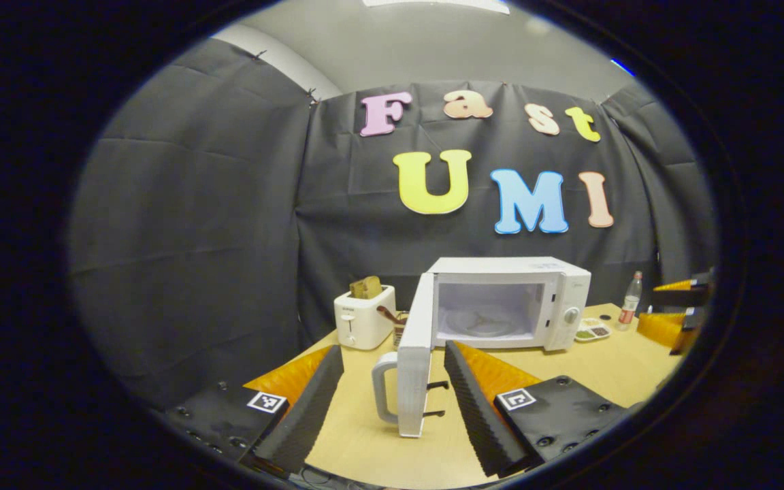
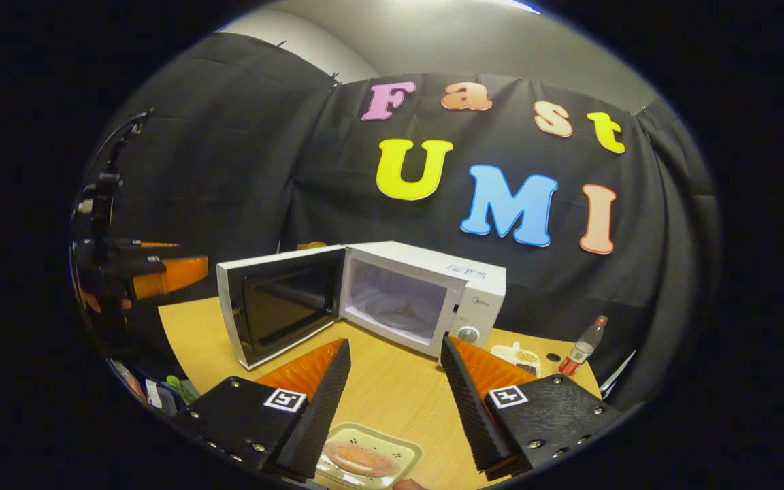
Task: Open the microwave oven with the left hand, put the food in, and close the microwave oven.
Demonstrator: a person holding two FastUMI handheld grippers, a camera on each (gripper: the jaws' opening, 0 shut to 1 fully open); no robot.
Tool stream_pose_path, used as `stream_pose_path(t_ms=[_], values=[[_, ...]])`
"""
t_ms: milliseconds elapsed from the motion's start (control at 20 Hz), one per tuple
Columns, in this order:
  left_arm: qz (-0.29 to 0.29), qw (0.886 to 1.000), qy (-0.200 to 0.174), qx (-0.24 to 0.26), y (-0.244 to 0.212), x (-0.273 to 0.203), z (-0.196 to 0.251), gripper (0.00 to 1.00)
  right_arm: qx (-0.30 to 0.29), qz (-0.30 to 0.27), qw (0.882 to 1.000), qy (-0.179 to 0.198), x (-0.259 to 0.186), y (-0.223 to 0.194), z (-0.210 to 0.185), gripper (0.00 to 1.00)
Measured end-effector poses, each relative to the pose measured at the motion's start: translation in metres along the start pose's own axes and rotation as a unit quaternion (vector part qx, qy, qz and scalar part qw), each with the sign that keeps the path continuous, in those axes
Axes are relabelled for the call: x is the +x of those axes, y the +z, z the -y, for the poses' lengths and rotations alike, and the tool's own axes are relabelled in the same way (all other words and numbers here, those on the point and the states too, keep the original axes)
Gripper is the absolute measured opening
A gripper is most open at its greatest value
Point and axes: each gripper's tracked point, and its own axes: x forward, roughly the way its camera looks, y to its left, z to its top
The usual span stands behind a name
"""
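In the left gripper view I hold my left gripper point(image 1: 388, 388) level above the desk point(image 1: 603, 367), fingers spread apart, the open door point(image 1: 414, 354) of the microwave oven point(image 1: 508, 299) edge-on between them, not touched. A toaster point(image 1: 363, 316) stands left of it. In the right gripper view my right gripper point(image 2: 392, 401) hangs with fingers apart over the food point(image 2: 361, 459) on its tray, before the oven's empty chamber.

Right gripper view: pale square plate of food point(image 2: 370, 461) cut off by the lower edge and partly hidden behind 1 finger. Small white divided tray point(image 2: 520, 358) contents too small to tell. Left gripper view: brown item point(image 1: 390, 316) beside white toaster point(image 1: 363, 317) half hidden by open white microwave door point(image 1: 414, 361); far gripper point(image 1: 679, 314) cropped at right edge.
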Motion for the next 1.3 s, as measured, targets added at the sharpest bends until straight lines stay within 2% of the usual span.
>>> stream_pose_path(t_ms=[200,650,1100,1300], values=[[0.023,1.0,0.011,0.0,0.026,-0.015,0.016,0.96,-0.019,-0.04,0.998,0.051,0.009,-0.041,-0.006,0.83],[0.024,0.999,0.038,0.011,0.037,-0.035,0.023,0.96,-0.059,-0.114,0.981,0.145,0.0,-0.126,-0.024,0.83],[0.018,0.998,0.063,0.027,0.035,-0.051,0.031,0.96,-0.093,-0.163,0.958,0.216,-0.01,-0.182,-0.042,0.83],[0.018,0.996,0.08,0.026,0.041,-0.058,0.028,0.96,-0.114,-0.16,0.955,0.222,-0.003,-0.192,-0.042,0.83]])
